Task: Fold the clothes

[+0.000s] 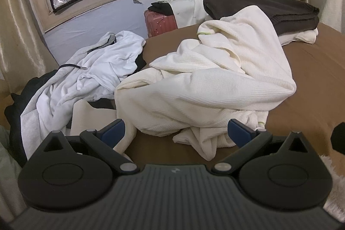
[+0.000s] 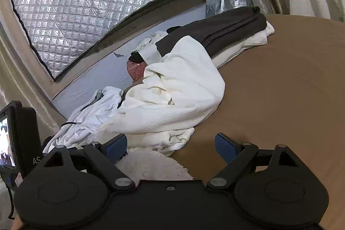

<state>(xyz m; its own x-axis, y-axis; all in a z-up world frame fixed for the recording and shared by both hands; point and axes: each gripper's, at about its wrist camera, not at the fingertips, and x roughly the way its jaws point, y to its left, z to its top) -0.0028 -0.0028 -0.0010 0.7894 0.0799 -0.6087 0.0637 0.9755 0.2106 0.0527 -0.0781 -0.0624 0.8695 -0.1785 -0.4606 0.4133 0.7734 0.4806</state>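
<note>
At frame centre, left wrist view: the cream top (image 1: 207, 79) lies crumpled on the brown bed (image 1: 312, 79), with a loose end trailing down toward you between the blue pads.
Left gripper (image 1: 175, 133): your jaws stand wide apart and hold nothing; the cream cloth sits just beyond and between the tips.
Right gripper (image 2: 171, 144): also spread wide and empty, low in its frame, with the cream top (image 2: 172, 96) up and left of it.
Handling: judge it soft, limp and light, a waffle knit that likely grips the pads well but stretches and sags if you lift one point.
Where to hold: go for an edge rather than the bunched middle; the green-trimmed hem (image 1: 259, 123) at lower right is the clearest one.
Neighbours: a white hoodie (image 1: 97, 70) lies at left, touching the cream top, so you may snag both.
Already stacked: a dark folded piece (image 1: 269, 12) rests on a pale one at upper right.
Clear ground: bare bed at right gives you room to spread.
Near edge: a fluffy white rug (image 2: 151, 163) sits below the right tips.
</note>
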